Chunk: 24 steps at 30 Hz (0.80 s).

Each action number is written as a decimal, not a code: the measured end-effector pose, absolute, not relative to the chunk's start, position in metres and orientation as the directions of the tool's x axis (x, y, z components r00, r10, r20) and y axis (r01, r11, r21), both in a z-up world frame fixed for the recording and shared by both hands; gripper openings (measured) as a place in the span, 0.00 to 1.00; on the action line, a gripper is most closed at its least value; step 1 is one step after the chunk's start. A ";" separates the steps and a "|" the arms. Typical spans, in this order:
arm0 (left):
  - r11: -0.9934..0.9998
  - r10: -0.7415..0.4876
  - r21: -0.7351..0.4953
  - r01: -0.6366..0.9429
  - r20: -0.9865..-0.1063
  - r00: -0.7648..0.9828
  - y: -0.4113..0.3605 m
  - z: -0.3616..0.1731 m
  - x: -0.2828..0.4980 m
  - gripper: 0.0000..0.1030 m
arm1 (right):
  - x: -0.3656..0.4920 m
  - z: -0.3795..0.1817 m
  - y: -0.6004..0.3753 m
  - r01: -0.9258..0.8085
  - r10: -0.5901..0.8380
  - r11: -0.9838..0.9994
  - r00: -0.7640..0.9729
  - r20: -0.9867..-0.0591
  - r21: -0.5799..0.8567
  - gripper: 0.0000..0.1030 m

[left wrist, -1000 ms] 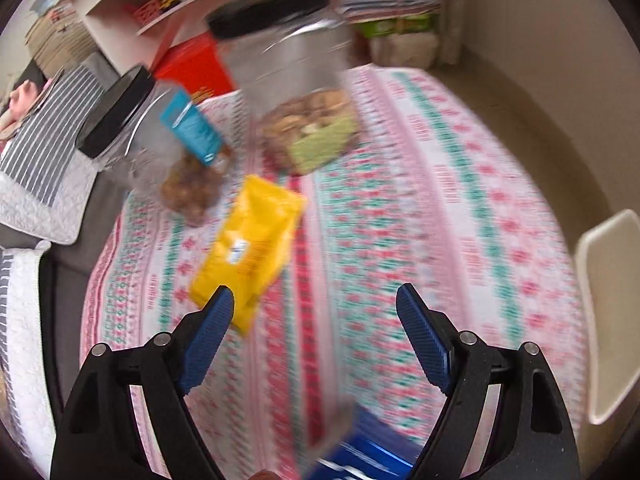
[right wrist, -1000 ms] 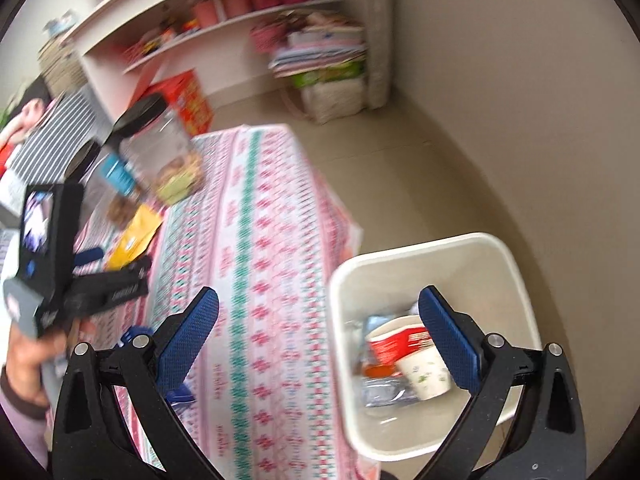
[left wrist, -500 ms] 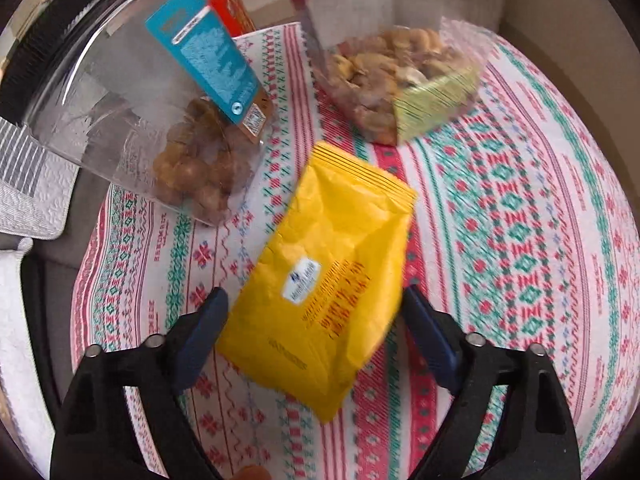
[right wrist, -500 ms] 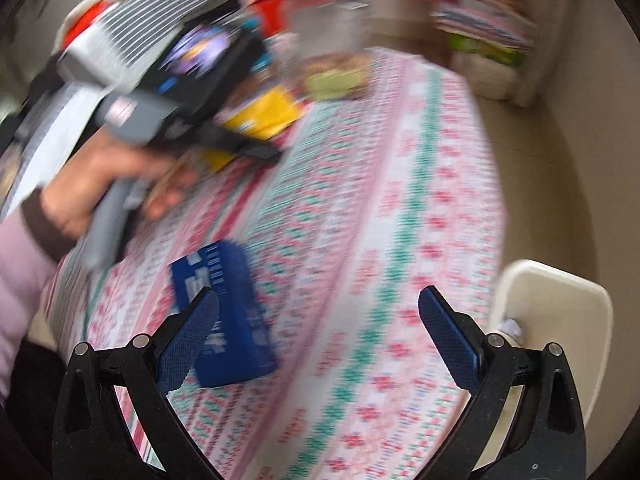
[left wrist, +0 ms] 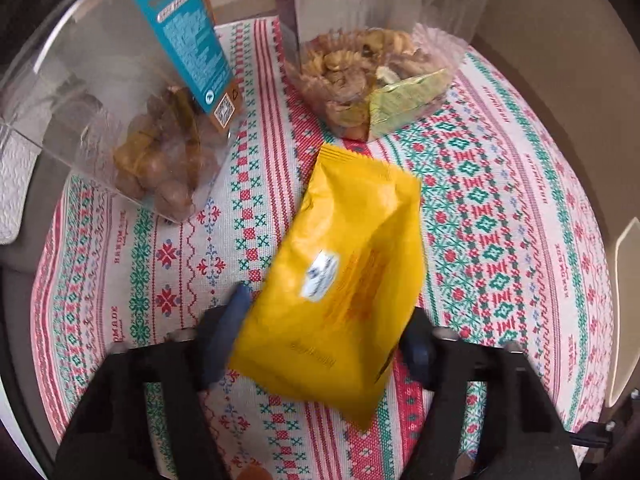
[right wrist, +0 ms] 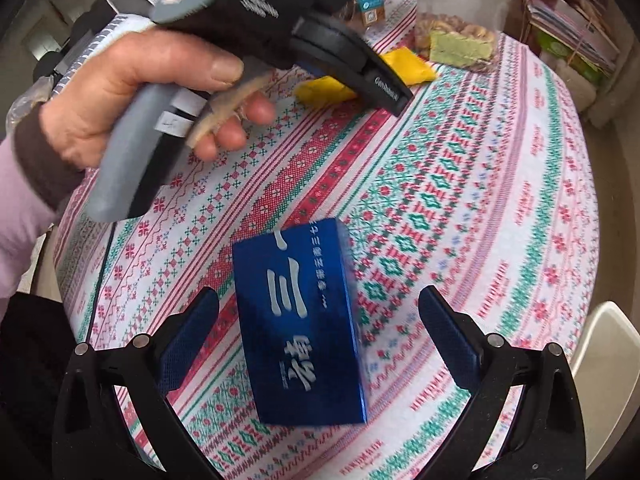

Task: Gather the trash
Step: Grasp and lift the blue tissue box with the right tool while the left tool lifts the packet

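A yellow snack packet (left wrist: 344, 276) lies on the patterned tablecloth (left wrist: 500, 216). My left gripper (left wrist: 326, 334) has its jaws on both sides of the packet's near end, closing on it; the right pad is partly hidden behind the packet. The packet also shows in the right wrist view (right wrist: 404, 68), under the left gripper (right wrist: 356, 76). A blue box (right wrist: 300, 320) with white characters lies flat on the cloth. My right gripper (right wrist: 318, 338) is open, its jaws wide on either side of the box, apart from it.
Two clear jars stand at the table's far end: one with a teal label and round nuts (left wrist: 132, 112), one with walnuts and a green packet (left wrist: 372, 68). A white bin rim (right wrist: 608, 364) shows beyond the table's right edge. Shelves with stacked items (right wrist: 572, 28) stand behind.
My left gripper moved forward and its jaws closed in around the yellow packet's near end. My right gripper swung from the bin to the table and came down over the blue box.
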<state>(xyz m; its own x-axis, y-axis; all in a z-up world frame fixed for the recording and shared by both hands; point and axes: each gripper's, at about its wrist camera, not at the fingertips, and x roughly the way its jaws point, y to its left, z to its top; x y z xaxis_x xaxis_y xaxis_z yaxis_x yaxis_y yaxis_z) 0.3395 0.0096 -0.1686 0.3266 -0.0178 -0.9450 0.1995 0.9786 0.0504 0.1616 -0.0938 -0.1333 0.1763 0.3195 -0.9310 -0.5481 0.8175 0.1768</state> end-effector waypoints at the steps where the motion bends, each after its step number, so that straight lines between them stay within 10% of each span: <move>1: 0.978 -0.014 0.056 0.202 -0.944 0.329 0.009 -0.166 0.338 0.39 | 0.163 -0.136 -0.091 -0.544 0.320 0.818 0.166 -0.933 0.184 0.88; 4: 0.976 0.014 0.086 0.198 -0.941 0.338 0.013 -0.163 0.329 0.21 | 0.166 -0.145 -0.083 -0.533 0.328 0.816 0.111 -0.938 0.222 0.60; 24: 0.988 0.151 0.156 -0.010 -0.935 0.321 0.153 -0.136 0.200 0.11 | 0.170 -0.082 -0.050 -0.487 0.489 0.807 0.231 -0.841 0.335 0.53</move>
